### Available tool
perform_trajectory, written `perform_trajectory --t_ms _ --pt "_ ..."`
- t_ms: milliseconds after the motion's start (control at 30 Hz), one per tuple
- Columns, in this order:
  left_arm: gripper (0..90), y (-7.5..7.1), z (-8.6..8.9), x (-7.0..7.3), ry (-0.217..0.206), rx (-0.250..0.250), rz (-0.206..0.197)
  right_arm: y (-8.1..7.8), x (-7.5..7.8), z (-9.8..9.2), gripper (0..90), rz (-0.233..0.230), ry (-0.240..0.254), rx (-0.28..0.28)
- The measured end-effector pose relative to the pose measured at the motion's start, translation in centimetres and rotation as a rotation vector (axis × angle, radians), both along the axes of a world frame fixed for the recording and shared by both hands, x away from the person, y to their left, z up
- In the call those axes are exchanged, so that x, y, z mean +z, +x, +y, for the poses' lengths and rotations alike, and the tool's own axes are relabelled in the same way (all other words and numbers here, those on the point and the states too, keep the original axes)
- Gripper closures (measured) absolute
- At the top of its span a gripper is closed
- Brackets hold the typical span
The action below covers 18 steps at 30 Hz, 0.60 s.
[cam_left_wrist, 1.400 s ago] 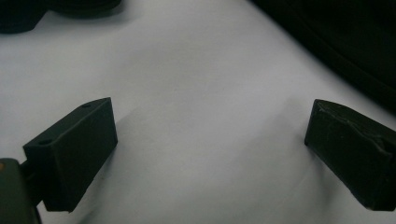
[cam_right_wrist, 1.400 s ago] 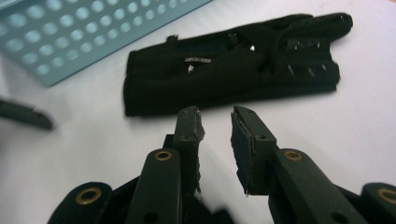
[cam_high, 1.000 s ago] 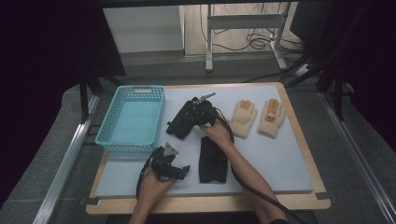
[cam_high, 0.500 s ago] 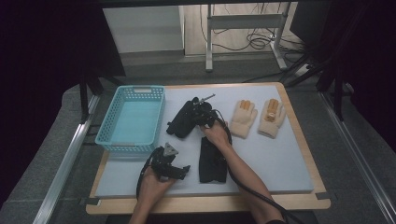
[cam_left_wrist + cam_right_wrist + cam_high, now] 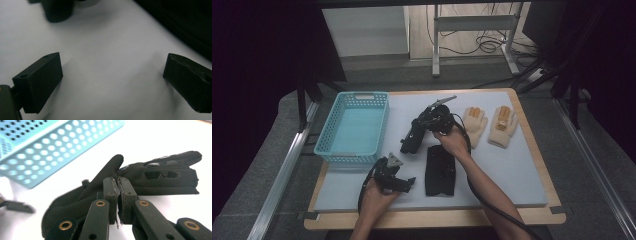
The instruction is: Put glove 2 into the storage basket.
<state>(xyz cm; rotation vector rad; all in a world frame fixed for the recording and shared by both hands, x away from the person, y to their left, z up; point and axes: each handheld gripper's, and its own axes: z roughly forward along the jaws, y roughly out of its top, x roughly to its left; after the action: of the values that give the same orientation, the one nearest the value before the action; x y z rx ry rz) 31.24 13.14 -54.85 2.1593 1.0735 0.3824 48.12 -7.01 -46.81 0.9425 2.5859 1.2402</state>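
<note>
right claw (image 5: 117, 192) gripping black glove (image 5: 160, 176)

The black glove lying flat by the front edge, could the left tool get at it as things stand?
Probably yes. The left tool sits on the mat right beside that black glove, its jaws wide open with nothing between them. The right tool is farther back, shut on the other black glove, so it isn't in the way.

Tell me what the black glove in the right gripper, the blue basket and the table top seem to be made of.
Black glove: soft matte fabric, likely knit or synthetic; it folds and droops, with a stitched edge.
Blue basket: apparently moulded plastic with a slight sheen; stiff walls with even rows of punched holes.
Table top: a pale matte sheet, possibly foam or board, on a wood-coloured frame; the look leaves this open.
</note>
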Motion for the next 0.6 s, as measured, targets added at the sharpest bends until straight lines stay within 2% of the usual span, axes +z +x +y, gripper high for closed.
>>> perform_trajectory --t_ms 100,267,367,400,600 --pt "2.6 0.0 0.0 0.0 0.000 0.000 -0.001 -0.9 1.3 -0.9 85.1 -0.009 0.020 0.017" --pt "2.6 0.0 0.0 0.0 0.000 0.000 -0.001 -2.3 3.1 -2.2 85.1 0.011 0.046 0.031" --pt "2.7 0.0 0.0 0.0 0.001 0.000 -0.002 -3.6 4.3 -3.2 85.1 -0.001 0.048 0.043" --pt "2.6 0.0 0.0 0.0 0.002 0.000 -0.002 -4.6 5.1 -4.2 85.0 -0.009 0.044 0.054" --pt "2.7 0.0 0.0 0.0 -0.001 0.001 -0.001 -7.0 6.2 -7.4 85.0 -0.017 0.016 0.057"
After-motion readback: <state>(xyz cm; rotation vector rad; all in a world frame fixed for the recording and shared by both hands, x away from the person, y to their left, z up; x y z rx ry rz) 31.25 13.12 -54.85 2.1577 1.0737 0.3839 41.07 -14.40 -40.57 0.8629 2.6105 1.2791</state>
